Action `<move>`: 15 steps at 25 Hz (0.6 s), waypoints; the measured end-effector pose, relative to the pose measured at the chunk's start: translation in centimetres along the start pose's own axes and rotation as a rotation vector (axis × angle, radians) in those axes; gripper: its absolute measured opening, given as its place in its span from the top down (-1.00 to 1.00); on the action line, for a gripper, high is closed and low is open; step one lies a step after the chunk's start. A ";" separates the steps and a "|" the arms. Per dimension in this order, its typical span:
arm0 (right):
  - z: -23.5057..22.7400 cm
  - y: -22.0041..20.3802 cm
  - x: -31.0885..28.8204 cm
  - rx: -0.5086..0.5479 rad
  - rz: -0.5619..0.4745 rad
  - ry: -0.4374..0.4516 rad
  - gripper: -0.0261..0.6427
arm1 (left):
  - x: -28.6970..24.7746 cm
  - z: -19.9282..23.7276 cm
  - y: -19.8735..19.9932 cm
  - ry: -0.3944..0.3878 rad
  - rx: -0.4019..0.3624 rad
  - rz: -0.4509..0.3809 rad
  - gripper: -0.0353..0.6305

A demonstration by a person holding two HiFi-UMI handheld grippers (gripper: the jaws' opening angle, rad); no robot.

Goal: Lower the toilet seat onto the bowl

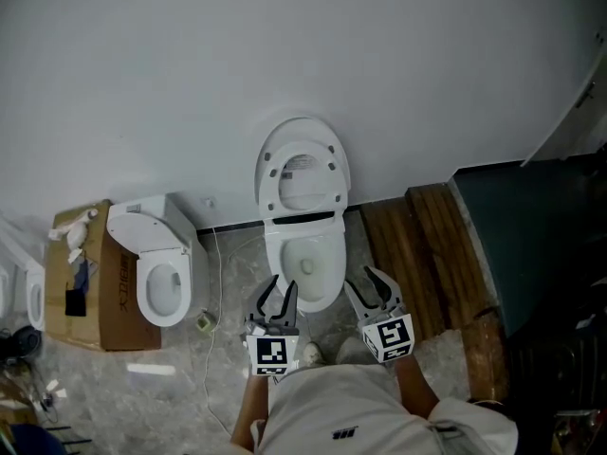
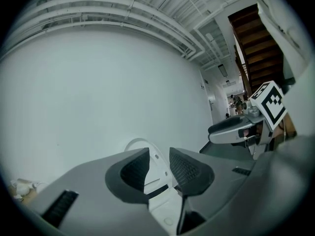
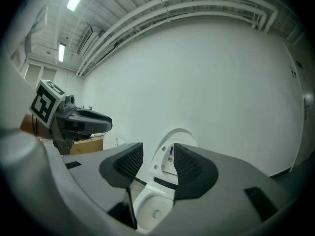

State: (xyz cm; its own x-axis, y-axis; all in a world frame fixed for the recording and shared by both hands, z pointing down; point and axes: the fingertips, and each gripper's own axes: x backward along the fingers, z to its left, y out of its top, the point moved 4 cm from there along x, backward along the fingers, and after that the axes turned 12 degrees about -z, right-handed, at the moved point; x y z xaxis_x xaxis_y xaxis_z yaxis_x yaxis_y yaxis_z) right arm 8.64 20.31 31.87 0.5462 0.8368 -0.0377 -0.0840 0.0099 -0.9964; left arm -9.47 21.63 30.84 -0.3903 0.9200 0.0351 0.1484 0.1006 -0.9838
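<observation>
White ceramic bowl (image 1: pixel 328 262): stands against the wall (image 1: pixel 190 74); its rim is bare.
Toilet seat (image 1: pixel 269 180): upright, leaning back toward the wall with the lid behind it. It is not yet lowered, so the task looks to be at its start.
Left gripper (image 1: pixel 285 282): roughly level, just before the bowl's front left. Its jaws are drawn together with nothing between them.
Right gripper (image 1: pixel 358 276): likewise at the bowl's front right, jaws closed and empty.
Reason for pose: both point toward the raised seat but are well short of it, which reads as an approach. Closed tips would probably suit tipping the seat forward rather than pinching it.
Edges: the seat's top edge seems the likely contact. The hinge sits at the bowl's back.
Open room: the space above the bowl, where the seat would swing, holds nothing.
Left side: second toilet (image 1: pixel 161 273) and cardboard box (image 1: pixel 95 301), well apart.
Right side: wooden steps (image 1: pixel 417 245), near.
</observation>
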 end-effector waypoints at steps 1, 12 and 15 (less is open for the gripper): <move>0.0 0.0 -0.4 0.001 0.001 -0.003 0.33 | -0.3 0.3 -0.1 -0.004 0.000 -0.002 0.47; -2.2 -1.3 -4.9 0.005 0.028 0.004 0.33 | -5.1 2.8 -1.8 -0.006 0.015 0.012 0.47; -3.4 -1.6 -6.4 -0.003 0.028 0.006 0.33 | -6.8 3.3 -2.3 0.007 0.019 0.017 0.47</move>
State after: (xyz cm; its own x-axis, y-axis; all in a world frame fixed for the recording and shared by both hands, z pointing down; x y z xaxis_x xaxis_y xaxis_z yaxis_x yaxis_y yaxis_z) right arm 8.08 13.05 33.48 0.5484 0.8336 -0.0665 -0.0974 -0.0154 -0.9951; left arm -10.18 13.89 32.32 -0.3816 0.9241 0.0193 0.1381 0.0777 -0.9874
